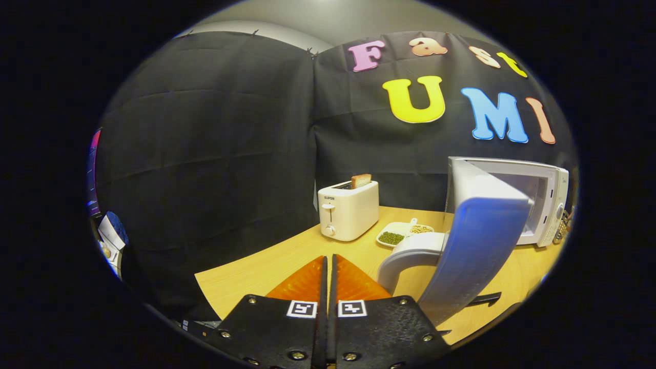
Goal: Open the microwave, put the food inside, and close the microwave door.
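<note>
A light wooden table stands in a booth walled with black cloth, under a pale ceiling. All places below are given from the toaster.

At the near table edge, in front of the toaster, the gripper hangs over bare wood. Its two fingers lie pressed together, side by side, with only a thin seam between them and nothing held.

One white toaster sits near the back of the table, its lever side facing the camera. One slice of toast stands upright in its slot.

Just right of the toaster lies one white divided dish, the food. It holds two portions: dark green grains in the nearer section and pale tan grains in the farther one. The dish's long axis runs from the toaster's front corner back toward the microwave.

Right of the dish stands one white microwave. Its door is swung wide open, hinged on the side nearer the toaster and reaching out toward the camera, its curved handle on the toaster side. The open cavity faces forward; its inside is too dim to make out.
</note>
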Tool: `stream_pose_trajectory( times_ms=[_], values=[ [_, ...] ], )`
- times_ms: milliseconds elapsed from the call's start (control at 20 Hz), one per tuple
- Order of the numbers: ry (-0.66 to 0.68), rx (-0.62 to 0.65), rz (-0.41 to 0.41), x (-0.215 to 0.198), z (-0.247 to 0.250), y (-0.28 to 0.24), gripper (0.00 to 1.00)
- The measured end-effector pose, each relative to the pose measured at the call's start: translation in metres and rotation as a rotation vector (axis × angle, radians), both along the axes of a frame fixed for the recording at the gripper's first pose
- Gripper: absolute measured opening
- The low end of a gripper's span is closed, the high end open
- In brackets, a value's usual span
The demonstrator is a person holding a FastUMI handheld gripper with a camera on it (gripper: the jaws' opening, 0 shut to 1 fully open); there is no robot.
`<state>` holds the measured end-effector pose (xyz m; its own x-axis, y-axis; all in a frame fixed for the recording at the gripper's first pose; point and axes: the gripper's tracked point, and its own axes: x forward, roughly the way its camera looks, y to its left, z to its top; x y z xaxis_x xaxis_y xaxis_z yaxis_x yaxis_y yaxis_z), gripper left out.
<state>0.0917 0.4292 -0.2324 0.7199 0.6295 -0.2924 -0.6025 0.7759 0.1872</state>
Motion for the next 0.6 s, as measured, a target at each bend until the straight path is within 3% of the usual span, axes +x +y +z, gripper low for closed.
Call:
stream_pose_trajectory(
  times_ms=[150, 350, 600],
  values=[
    [-0.139, -0.080, -0.052, -0.001, 0.011, -0.025, 0.01],
    [-0.075, -0.058, -0.071, 0.004, 0.001, -0.067, 0.01],
    [-0.125, -0.102, -0.246, 0.039, 0.014, -0.165, 0.01]
  ],
)
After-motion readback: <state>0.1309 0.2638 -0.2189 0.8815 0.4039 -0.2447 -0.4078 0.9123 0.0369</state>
